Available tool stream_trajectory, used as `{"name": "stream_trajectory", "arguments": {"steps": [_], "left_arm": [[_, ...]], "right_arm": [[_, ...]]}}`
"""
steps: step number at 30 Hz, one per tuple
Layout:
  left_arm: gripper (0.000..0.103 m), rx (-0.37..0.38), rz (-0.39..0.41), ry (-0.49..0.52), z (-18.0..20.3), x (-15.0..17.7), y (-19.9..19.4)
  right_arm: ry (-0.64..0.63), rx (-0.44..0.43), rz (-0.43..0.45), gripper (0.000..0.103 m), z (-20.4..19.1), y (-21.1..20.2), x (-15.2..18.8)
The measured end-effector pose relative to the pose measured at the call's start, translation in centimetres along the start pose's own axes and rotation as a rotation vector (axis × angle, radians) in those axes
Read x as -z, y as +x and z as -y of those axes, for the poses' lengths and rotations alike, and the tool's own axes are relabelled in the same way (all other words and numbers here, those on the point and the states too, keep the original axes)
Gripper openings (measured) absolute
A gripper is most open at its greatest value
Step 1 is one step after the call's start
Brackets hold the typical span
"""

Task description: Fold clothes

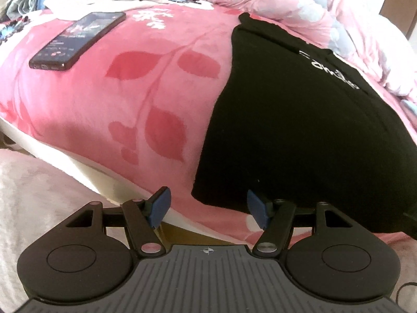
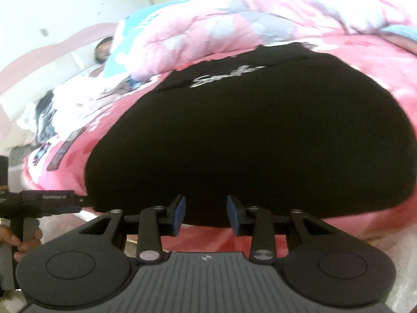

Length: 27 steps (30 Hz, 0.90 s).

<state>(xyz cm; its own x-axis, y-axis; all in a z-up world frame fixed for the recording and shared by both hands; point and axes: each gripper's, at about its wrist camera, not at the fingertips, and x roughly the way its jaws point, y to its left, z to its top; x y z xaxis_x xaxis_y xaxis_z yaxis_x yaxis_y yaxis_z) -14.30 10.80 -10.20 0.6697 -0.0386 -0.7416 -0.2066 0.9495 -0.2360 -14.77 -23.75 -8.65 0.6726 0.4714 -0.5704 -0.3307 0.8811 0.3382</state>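
So the surface is a pink leaf-print blanket (image 1: 109,99) on a bed, with a rumpled pink quilt (image 1: 286,2) along the top of the frame. One black garment (image 1: 299,120) lies flat, centre-right. One phone (image 1: 78,40) sits upper left. Left gripper (image 1: 208,210) tilts down over the garment's near corner, jaws spread, nothing pinched. Right gripper (image 2: 206,215) is at the near hem, jaws apart, empty

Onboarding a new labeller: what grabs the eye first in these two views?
The black garment with white script lettering, spread flat on the pink leaf-print blanket, fills most of both views. A dark phone with its screen lit lies on the blanket, off to the garment's left. Both hand-held grippers, left and right, hover open at the garment's near hem.
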Motion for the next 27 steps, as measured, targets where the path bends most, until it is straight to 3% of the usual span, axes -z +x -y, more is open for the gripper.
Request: {"name": "stream_trajectory", "arguments": {"steps": [20,27], "left_arm": [[0.041,0.144,0.032,0.092,-1.7,-0.1,1.4],[0.010,0.190,0.020,0.076,-1.8,0.0,1.7]], "right_arm": [[-0.103,-0.031,-0.117,0.038,-3.3,4.0,-0.2],[-0.131,-0.037,-0.145,0.038,-4.5,4.9,0.1]]}}
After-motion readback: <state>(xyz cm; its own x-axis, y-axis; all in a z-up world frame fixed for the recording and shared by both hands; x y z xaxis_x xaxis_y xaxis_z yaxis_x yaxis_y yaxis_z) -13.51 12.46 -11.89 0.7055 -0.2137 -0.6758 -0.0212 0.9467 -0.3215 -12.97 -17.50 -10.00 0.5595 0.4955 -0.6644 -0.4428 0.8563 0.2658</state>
